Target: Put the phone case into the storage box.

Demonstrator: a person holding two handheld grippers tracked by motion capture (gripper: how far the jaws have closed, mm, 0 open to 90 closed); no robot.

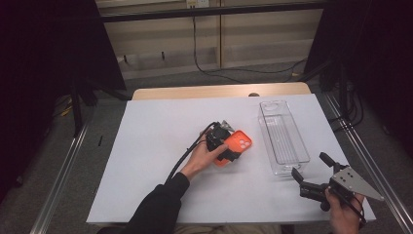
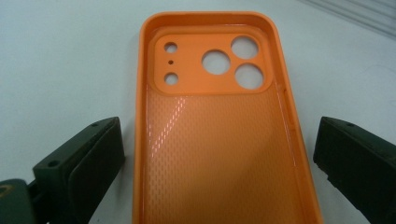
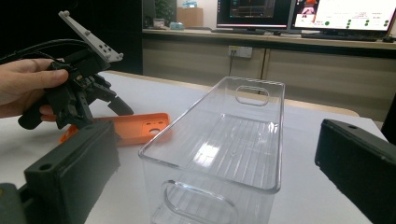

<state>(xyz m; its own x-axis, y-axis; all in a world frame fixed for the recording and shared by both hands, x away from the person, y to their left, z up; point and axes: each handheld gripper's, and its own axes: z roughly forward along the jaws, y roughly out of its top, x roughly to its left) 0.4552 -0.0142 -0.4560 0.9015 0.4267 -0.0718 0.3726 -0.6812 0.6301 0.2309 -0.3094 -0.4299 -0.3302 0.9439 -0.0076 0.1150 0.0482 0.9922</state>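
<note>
- A clear plastic bin stands on the white table cover, just to the right of the orange phone case; its long side runs away from the person; it is empty, with handle cut-outs in its short walls.
- The bin sits between the two grippers; in the right gripper view it stands directly ahead of the jaws, with the case beyond it to the left.
- The phone case lies flat near the middle of the table, inner side up; the camera cut-outs sit at the end away from the left gripper; in the high view its long axis tilts up and to the right.
- The left gripper is at the case's near end; jaws spread wide, one on each side of the case, neither touching it in the left gripper view.
- The right gripper is held at the table's near right corner, close to the bin's near end; jaws spread apart, holding nothing.
</note>
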